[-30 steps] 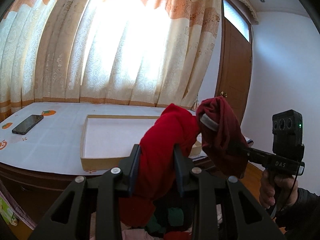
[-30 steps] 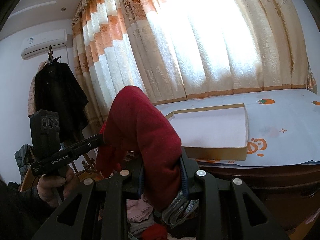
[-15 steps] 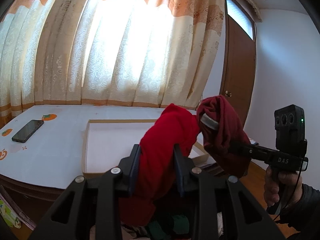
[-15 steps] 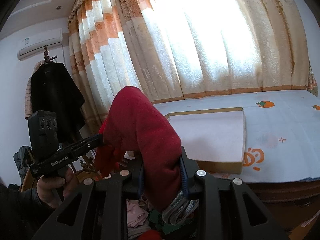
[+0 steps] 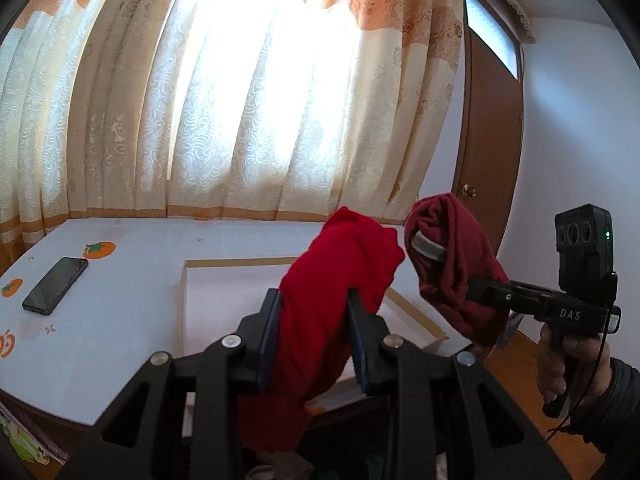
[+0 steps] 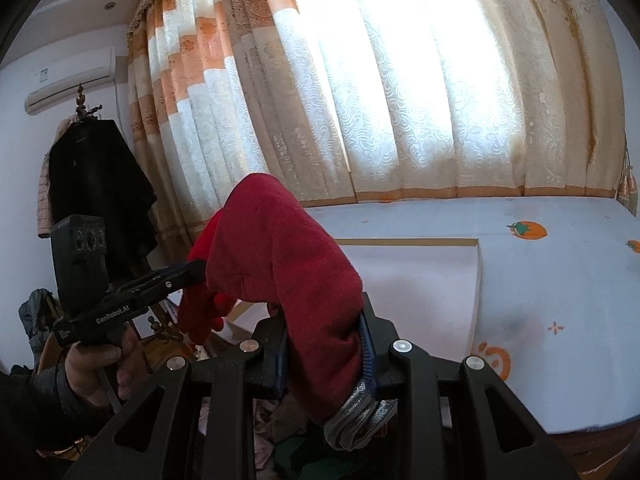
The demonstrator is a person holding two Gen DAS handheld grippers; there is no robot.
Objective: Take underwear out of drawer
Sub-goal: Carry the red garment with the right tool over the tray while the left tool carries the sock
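In the left wrist view my left gripper [image 5: 314, 300] is shut on a bright red pair of underwear [image 5: 340, 264], which drapes over and down between the fingers. To its right a hand holds my right gripper [image 5: 460, 288], shut on a dark red pair of underwear [image 5: 452, 264] with a grey waistband. The right wrist view shows that dark red pair [image 6: 280, 256] clamped in the right gripper [image 6: 322, 320], and the left gripper [image 6: 196, 270] with the bright red pair [image 6: 200, 312] hanging from it. Both are held up in the air at table height. Loose clothes in the drawer [image 6: 272, 428] show far below.
A shallow cardboard tray [image 5: 184, 300] lies on the white table [image 5: 120, 320] with orange prints, straight ahead. A black phone [image 5: 56, 284] rests at the table's left. Curtains hang behind, a brown door [image 5: 488, 160] stands right, and a dark coat [image 6: 96, 184] hangs at the left.
Both grippers have risen and moved toward the table with their underwear still clamped. The tabletop shows more from above and the drawer's clothes have dropped lower in the frames.
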